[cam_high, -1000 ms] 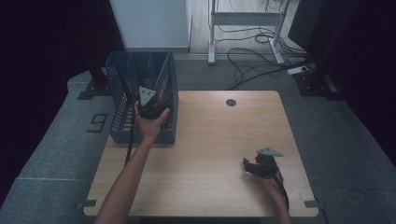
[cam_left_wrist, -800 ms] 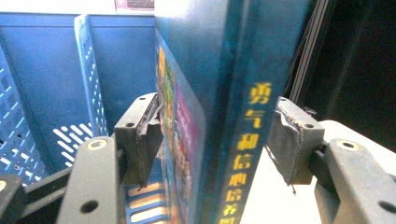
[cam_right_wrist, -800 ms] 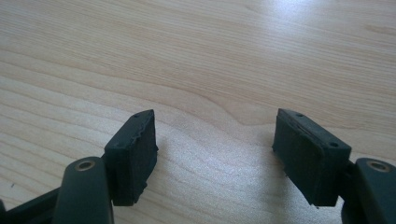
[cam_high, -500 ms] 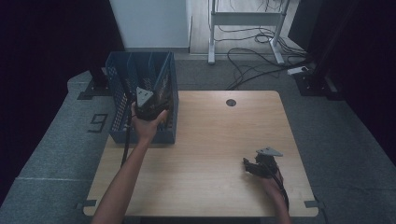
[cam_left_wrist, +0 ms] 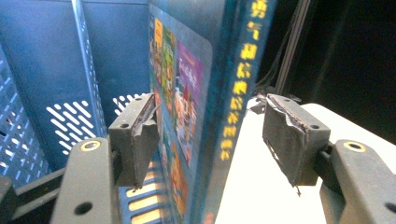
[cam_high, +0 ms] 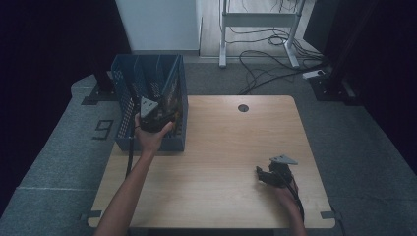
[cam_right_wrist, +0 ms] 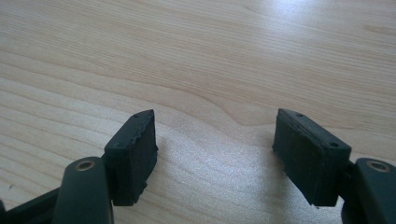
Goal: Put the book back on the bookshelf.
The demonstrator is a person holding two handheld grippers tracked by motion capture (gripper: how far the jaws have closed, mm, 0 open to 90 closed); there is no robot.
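Book going into the file rack — left jaws letting go.

Standing upright in the blue rack (cam_high: pixel 169 140) at the table's (cam_high: pixel 216 196) far-left corner, rightmost slot, spine facing out: the book (cam_left_wrist: pixel 201 93), propped by the rack's wall so no grip is needed. Left gripper (cam_left_wrist: pixel 210 140) straddling it — jaws just been opening, book between them, left pad close against the cover, right pad clear of the spine. Near the table's front-right corner, right gripper (cam_right_wrist: pixel 217 154) resting low over bare wood, jaws apart, holding nothing, parked out of the way.
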